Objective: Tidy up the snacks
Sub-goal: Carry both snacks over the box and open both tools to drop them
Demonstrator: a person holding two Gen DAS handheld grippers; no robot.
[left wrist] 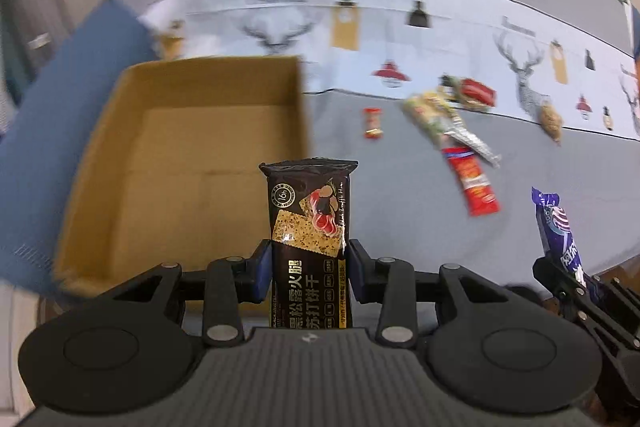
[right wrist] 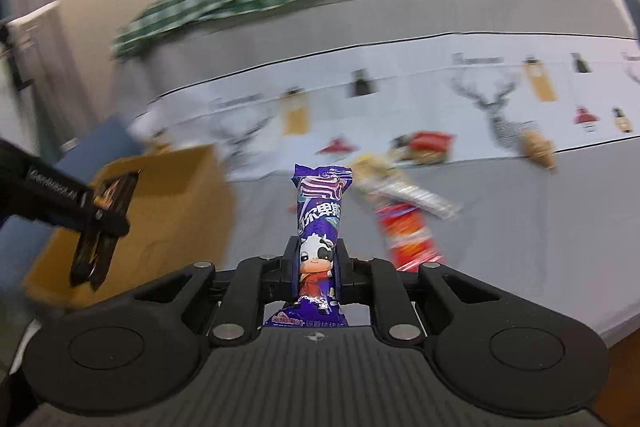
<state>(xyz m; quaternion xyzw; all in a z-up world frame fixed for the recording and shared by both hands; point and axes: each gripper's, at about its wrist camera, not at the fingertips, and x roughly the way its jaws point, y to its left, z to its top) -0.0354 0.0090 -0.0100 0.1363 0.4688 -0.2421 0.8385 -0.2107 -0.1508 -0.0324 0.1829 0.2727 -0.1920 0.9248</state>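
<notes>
- The left gripper point(left wrist: 307, 269) is clamped on a black cracker packet point(left wrist: 310, 227), held upright above the near edge of the open cardboard box point(left wrist: 200, 155).
- The right gripper point(right wrist: 318, 261) is clamped on a purple candy packet point(right wrist: 319, 223) with a cartoon cow, also upright, over the grey tablecloth point(right wrist: 520, 227).
- On the cloth to the right of the box lie a small red candy point(left wrist: 373, 123), a long red packet point(left wrist: 472, 183), a yellow-green packet point(left wrist: 432, 115) and a red wrapped snack point(left wrist: 476, 95).
- The box interior looks bare.
</notes>
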